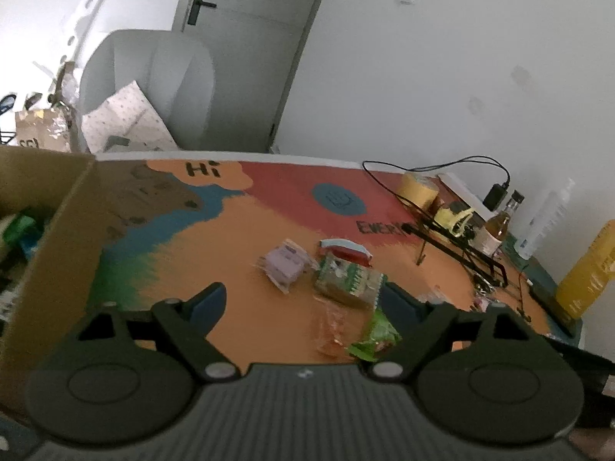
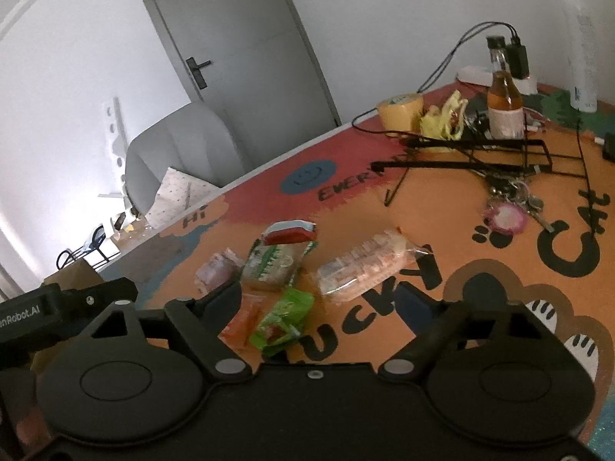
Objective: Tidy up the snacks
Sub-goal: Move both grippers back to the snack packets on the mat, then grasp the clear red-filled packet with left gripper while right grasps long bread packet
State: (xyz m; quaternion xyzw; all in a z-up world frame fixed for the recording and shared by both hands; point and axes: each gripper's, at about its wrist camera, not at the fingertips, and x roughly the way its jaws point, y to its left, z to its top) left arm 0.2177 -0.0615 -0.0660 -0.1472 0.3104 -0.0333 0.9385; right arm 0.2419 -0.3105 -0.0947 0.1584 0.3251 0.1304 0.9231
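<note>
Several snack packets lie in a loose heap on the painted orange table. In the left wrist view they are a purple packet, a red-and-white packet, a green-and-white bag, an orange packet and a bright green packet. My left gripper is open above the near side of the heap and holds nothing. The right wrist view adds a clear biscuit pack beside the green-and-white bag. My right gripper is open and empty over the bright green packet.
An open cardboard box with items inside stands at the table's left. At the far right are a tape roll, a glass bottle, a black wire rack, keys, cables and a yellow bottle. A grey chair stands behind the table.
</note>
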